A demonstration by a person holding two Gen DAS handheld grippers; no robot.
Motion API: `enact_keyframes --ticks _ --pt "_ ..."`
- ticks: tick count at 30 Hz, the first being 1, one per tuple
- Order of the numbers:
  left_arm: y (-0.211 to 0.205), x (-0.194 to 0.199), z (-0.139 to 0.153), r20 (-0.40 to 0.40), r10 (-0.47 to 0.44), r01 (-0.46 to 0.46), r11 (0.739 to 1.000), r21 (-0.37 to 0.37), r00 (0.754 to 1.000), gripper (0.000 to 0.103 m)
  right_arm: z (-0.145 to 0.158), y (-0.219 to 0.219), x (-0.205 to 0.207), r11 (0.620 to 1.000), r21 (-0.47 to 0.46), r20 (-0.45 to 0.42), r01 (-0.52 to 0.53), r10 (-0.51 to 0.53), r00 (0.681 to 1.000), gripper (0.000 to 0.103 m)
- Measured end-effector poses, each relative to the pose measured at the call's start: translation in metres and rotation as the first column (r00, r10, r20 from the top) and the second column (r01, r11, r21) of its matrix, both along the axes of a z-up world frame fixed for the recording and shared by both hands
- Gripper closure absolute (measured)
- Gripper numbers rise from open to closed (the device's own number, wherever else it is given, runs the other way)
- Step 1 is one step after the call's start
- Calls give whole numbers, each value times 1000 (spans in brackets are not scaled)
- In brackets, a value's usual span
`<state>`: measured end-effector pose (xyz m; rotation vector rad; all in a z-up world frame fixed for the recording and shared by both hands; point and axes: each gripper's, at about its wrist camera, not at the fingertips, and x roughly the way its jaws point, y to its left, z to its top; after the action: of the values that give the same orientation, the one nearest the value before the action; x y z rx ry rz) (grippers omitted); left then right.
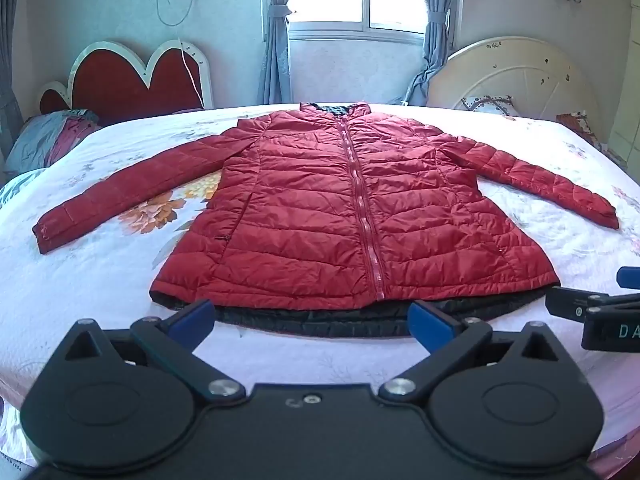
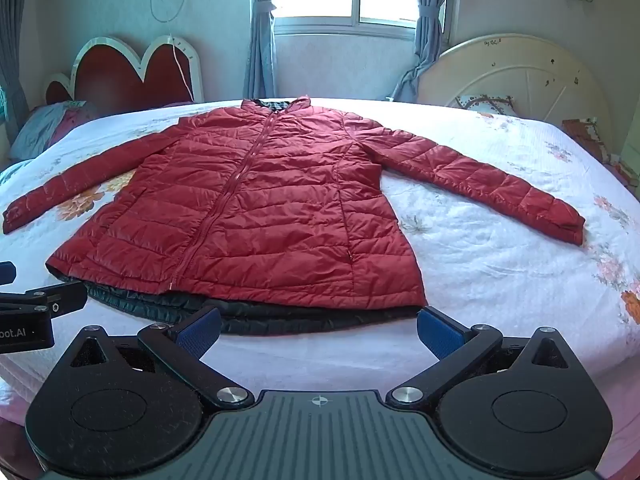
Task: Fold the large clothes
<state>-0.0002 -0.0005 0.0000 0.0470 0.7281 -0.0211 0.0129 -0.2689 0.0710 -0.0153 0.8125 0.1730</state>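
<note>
Red quilted puffer jacket (image 1: pixel 352 208) flat on the white floral bedspread (image 1: pixel 100 280), zipped, sleeves spread, dark lining at near hem | left gripper (image 1: pixel 310 320) jaws wide apart, holding nothing | right gripper (image 2: pixel 318 330) likewise, near the hem

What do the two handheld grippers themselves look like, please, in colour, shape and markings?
Both are matte black, with round pivot housings, silver screws and angled linkages ending in blue textured pads. The left gripper has a smooth base; the right gripper has a ribbed grey base with a crosshair mark. White lettering marks their sides.
</note>
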Motion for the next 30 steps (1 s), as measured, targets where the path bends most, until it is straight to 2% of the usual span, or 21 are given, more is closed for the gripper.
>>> enact_keyframes --ticks 9,10,30 --pt "-2 -8 2 12 9 -9 1000 -4 1000 0 1 2 2 1000 4 -1 -4 4 1000 0" --pt "-1 1 3 5 5 -5 1000 6 1000 0 1 2 2 1000 4 -3 -4 4 1000 0" --pt "0 4 2 0 2 -2 1000 4 1000 0 4 7 5 1000 10 -7 -9 9 1000 0"
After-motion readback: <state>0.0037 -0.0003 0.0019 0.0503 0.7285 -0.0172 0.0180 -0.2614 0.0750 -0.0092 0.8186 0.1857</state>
